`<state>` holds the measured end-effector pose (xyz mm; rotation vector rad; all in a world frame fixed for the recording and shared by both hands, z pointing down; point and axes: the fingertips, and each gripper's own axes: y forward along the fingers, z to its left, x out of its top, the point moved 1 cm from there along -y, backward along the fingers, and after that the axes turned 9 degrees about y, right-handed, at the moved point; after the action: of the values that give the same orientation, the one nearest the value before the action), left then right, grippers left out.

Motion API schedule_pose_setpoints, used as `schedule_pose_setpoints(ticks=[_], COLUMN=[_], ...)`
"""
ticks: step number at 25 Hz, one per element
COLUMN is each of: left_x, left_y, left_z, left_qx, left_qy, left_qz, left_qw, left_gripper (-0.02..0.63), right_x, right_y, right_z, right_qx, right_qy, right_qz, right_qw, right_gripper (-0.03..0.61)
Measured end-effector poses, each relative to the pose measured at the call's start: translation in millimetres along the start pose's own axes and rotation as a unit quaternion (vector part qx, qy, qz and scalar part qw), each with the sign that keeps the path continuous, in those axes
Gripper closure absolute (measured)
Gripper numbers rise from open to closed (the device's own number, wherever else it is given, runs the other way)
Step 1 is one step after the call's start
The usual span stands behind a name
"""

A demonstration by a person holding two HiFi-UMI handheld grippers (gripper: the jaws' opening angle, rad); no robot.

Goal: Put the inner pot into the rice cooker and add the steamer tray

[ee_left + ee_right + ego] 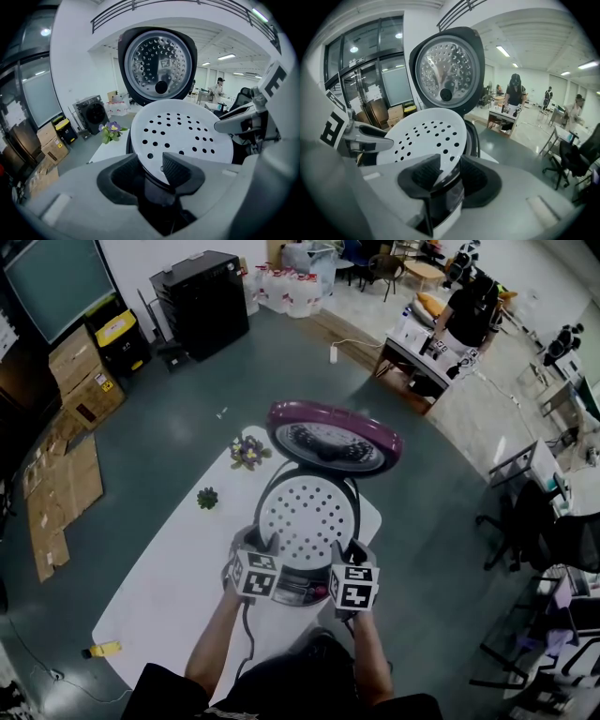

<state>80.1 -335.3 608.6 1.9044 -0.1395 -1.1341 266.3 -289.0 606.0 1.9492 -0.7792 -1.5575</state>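
Both forearms (214,638) reached forward over the near edge of the white table (169,596), side by side, each tool angled down toward the rice cooker (302,593). On the left, the left gripper (150,165) had its jaws spread astride the near rim of the steamer tray (307,514), not visibly squeezing it. Just to its right, the right gripper (446,172) pinched that same rim. White and perforated, the tray lay over the cooker's mouth and hid whatever was inside. Beyond it the purple lid (333,437) stood open at the far side. Left of the cooker sat a small green plant (207,497), and farther off some purple flowers (248,452).
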Motion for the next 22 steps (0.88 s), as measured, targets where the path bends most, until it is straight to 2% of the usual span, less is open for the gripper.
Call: schedule_pose_setpoints(ticks=[3,5,8,22], left_x=[-1.1,0.1,3.5,31.1], left_y=[-0.3,-2.0,-5.5,-46.6], left_z=[0.0,0.9,3.0,0.9], left_qx=[0.002,0.01,0.018,0.051], left_qy=[0.006,0.015,0.016,0.003], left_qz=[-0.001,-0.005,-0.013,-0.059], left_qw=[1.0,0.9998,0.9996,0.9969], left_gripper=[0.43,0.396,0.38,0.38], right_x=[0.5,3.2,8.2,32.6], right_y=[0.8,-0.9,-4.5,-43.3], right_z=[1.7,1.2,1.5,7.0], right_qx=[0.005,0.006,0.011,0.033], right_qy=[-0.007,-0.008,-0.006,-0.029], right_qz=[-0.008,-0.019,-0.033,-0.084], right_qw=[1.0,1.0,0.999,0.996], right_gripper=[0.416,0.399,0.383,0.38])
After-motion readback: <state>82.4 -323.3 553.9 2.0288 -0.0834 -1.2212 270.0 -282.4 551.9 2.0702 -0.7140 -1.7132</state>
